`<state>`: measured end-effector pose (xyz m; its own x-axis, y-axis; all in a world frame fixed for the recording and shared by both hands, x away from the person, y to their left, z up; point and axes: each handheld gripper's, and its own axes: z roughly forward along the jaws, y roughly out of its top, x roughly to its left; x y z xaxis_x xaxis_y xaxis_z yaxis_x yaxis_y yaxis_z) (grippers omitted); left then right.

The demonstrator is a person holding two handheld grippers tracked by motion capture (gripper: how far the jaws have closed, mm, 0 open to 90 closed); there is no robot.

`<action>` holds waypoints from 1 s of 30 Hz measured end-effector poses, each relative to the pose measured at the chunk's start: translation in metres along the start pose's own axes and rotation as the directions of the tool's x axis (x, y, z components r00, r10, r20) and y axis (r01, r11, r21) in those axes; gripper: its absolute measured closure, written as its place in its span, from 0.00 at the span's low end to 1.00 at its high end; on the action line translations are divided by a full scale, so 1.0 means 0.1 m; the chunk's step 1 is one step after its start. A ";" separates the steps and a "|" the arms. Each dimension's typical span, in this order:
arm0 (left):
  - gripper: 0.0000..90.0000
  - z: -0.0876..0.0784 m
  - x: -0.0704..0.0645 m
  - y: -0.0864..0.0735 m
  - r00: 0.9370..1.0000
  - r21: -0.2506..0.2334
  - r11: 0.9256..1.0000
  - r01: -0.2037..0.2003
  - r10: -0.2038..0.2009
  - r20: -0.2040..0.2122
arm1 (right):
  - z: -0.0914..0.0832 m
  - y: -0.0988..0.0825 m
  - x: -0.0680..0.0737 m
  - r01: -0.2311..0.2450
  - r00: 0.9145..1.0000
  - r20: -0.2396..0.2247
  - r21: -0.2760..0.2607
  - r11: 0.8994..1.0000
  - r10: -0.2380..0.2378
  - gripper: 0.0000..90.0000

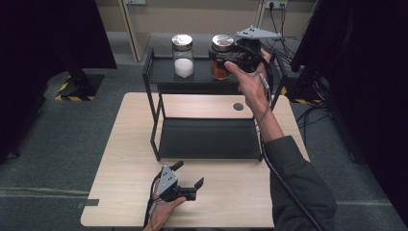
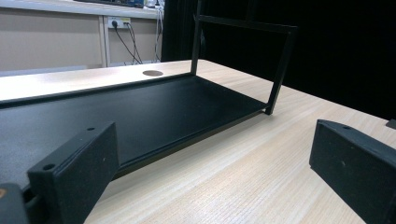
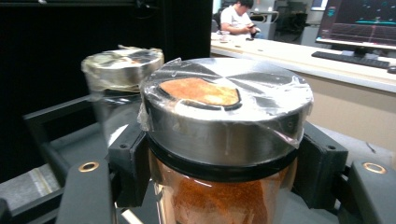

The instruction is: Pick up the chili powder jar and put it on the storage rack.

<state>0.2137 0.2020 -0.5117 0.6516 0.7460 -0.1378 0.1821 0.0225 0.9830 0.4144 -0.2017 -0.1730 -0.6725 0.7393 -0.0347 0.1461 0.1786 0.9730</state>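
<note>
Right gripper view: right gripper (image 3: 219, 172) clamps orange spice jar (image 3: 224, 140) under its lid

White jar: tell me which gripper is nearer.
Right. The right gripper grips the orange jar beside the white jar on the rack's top shelf; the left gripper rests low on the table.

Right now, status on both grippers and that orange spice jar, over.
Right gripper shut on orange spice jar, at the rack's top shelf. Left gripper open, empty, low over table. White-powder jar close beside it.
</note>
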 end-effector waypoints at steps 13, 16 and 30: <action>0.01 0.00 0.00 0.00 1.000 -0.001 1.000 0.001 -0.001 0.000 | 0.18 -0.07 0.00 -0.017 0.999 0.042 -0.012 1.000 0.018 0.36; 0.01 0.00 0.00 0.00 1.000 0.000 1.000 0.001 -0.001 0.000 | 0.20 -0.09 0.00 -0.017 0.999 0.041 -0.014 1.000 0.018 0.36; 0.01 0.00 0.00 0.00 1.000 0.000 1.000 0.003 -0.003 0.000 | 0.24 -0.19 -0.04 -0.046 0.998 0.033 -0.031 0.998 0.047 0.34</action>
<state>0.2134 0.2022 -0.5120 0.6509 0.7461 -0.1405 0.1840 0.0245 0.9826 0.4313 -0.1923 -0.1967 -0.6407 0.7678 0.0032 0.1538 0.1242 0.9803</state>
